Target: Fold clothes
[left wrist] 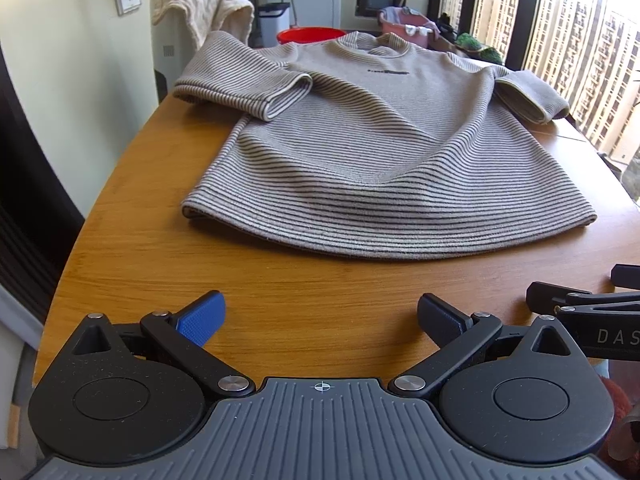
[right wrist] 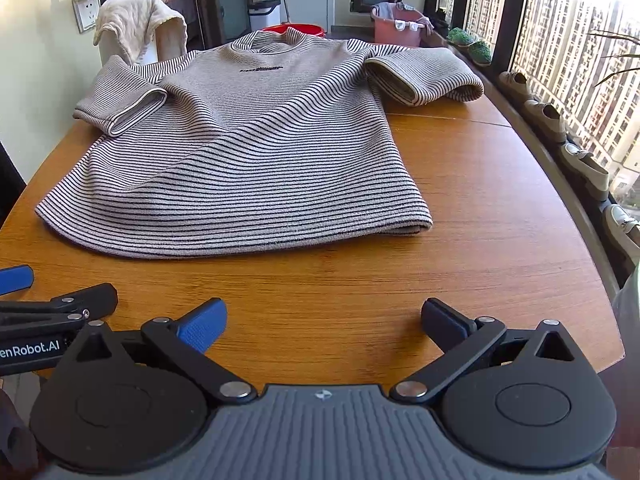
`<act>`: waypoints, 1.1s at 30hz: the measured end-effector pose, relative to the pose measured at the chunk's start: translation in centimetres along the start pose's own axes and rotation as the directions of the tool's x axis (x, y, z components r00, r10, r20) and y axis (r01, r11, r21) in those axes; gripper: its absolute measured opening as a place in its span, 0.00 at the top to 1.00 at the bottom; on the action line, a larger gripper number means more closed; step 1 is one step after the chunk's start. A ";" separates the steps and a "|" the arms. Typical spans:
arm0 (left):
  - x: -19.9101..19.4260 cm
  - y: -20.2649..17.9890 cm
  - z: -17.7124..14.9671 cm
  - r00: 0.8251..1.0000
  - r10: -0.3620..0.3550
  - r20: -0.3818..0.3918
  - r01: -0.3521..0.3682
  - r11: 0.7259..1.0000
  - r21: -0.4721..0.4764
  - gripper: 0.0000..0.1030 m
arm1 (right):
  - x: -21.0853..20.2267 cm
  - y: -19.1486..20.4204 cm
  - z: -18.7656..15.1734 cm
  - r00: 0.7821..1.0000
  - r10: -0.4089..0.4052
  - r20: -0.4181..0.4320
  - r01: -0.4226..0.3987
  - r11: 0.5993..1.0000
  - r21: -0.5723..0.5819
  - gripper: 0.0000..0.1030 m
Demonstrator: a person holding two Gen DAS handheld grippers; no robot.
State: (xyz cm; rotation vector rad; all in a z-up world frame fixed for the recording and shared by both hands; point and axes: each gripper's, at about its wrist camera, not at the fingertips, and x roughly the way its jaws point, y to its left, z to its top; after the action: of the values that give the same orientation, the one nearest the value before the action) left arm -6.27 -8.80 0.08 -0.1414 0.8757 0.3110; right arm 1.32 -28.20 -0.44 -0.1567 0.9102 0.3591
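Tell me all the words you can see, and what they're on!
"DAS": on the right gripper, cut off at the picture's edge.
"enRobot.AI": on the left gripper, start cut off.
Dark print on the striped shirt chest: too blurred to read.

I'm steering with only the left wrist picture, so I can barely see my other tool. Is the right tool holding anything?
Observer: No. The right tool is open and empty. It is over the bare brown wooden table, short of the hem of the grey striped T-shirt.
Child: Is there anything past the table on the window side?
Observer: Yes. A row of beige shoes runs along the window ledge, beside the table's right edge.
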 end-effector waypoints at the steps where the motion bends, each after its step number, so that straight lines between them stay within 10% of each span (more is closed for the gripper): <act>1: 0.1 0.1 0.1 1.000 0.000 0.003 0.000 1.000 -0.003 0.00 | -0.1 0.0 -0.1 1.000 0.001 0.003 -0.001 1.000 0.002 0.00; 33: 0.3 -0.4 0.2 1.000 0.001 -0.004 -0.001 1.000 0.018 0.00 | -0.1 -0.2 -0.2 1.000 0.007 0.020 -0.007 1.000 -0.004 0.00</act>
State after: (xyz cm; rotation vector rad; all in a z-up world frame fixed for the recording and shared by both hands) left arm -5.80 -9.11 0.03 -0.1251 0.8822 0.3039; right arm 1.17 -28.45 -0.50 -0.1535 0.8903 0.3687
